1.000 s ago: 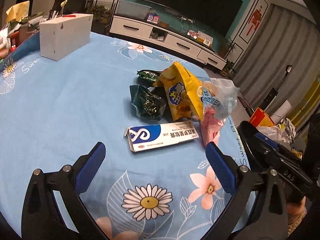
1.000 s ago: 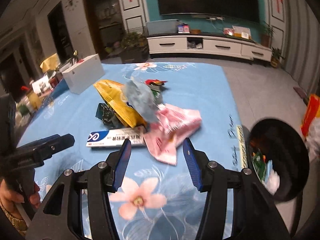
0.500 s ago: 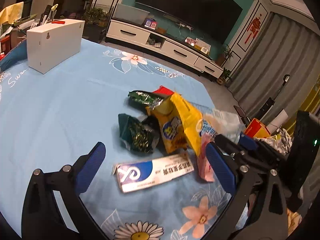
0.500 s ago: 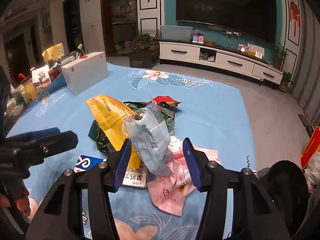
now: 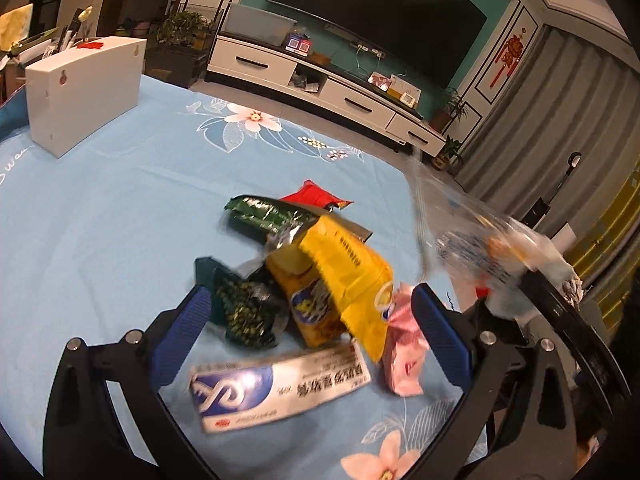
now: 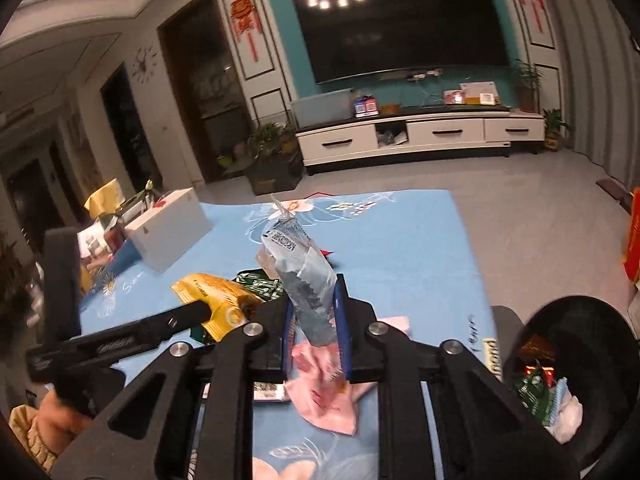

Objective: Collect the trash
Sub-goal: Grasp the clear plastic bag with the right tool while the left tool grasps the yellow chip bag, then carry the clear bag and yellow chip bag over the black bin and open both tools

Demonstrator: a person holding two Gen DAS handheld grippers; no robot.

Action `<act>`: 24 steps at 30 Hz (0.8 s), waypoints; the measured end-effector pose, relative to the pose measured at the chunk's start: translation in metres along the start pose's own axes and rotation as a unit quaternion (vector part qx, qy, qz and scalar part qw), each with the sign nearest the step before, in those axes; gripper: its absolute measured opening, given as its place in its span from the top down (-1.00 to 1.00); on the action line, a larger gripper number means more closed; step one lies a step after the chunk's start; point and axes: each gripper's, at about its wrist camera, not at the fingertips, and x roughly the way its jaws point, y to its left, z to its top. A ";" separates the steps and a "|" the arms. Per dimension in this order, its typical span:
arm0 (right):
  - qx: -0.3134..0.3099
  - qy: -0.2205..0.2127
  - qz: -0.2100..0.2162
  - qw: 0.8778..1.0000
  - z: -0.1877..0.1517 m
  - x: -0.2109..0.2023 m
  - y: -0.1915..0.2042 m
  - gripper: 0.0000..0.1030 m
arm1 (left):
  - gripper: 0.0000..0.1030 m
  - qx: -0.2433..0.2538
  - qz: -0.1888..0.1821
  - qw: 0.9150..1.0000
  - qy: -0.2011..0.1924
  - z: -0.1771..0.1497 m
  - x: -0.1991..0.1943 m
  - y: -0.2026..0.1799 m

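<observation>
A pile of trash lies on the blue flowered tablecloth (image 5: 120, 220): a yellow chip bag (image 5: 344, 276), a dark green wrapper (image 5: 244, 312), a second green wrapper (image 5: 264, 212), a red wrapper (image 5: 316, 196), a white-and-blue carton (image 5: 276, 388) and a pink wrapper (image 5: 404, 344). My left gripper (image 5: 311, 292) hangs open just above the pile, holding nothing. My right gripper (image 6: 316, 316) has its jaws closing, pads pressed on a pale blue plastic wrapper (image 6: 304, 280) held upright above the pink wrapper (image 6: 324, 396). The left wrist view shows that wrapper (image 5: 480, 248) blurred at the right.
A black bin (image 6: 572, 372) with some trash inside stands off the table's right edge. A white box (image 5: 80, 88) sits at the far left of the table. Beyond the table's far edge are bare floor and a TV cabinet (image 6: 420, 136).
My right gripper has closed on the pale blue wrapper and lifted it off the pile. My left gripper has moved forward, so the pile now lies between its fingers.
</observation>
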 end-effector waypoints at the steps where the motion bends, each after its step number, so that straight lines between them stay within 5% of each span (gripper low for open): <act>1: 0.004 0.000 0.001 1.000 -0.002 -0.003 -0.003 0.63 | -0.93 0.001 0.005 1.000 0.000 0.002 0.004 -0.002; 9: 0.026 0.000 -0.006 1.000 -0.014 -0.018 -0.022 0.63 | -0.91 0.022 0.043 0.999 0.003 0.014 0.034 -0.016; 11: 0.029 -0.001 -0.007 1.000 -0.015 -0.019 -0.024 0.63 | -0.55 0.028 0.049 0.998 0.006 0.014 0.037 -0.017; 16: 0.039 0.001 -0.009 0.999 -0.019 -0.023 -0.026 0.63 | -0.11 0.039 0.047 0.998 -0.003 0.013 0.031 -0.020; 24: 0.050 -0.009 -0.006 0.999 -0.020 -0.040 -0.030 0.63 | -0.07 0.039 0.024 0.999 -0.019 0.012 0.009 -0.021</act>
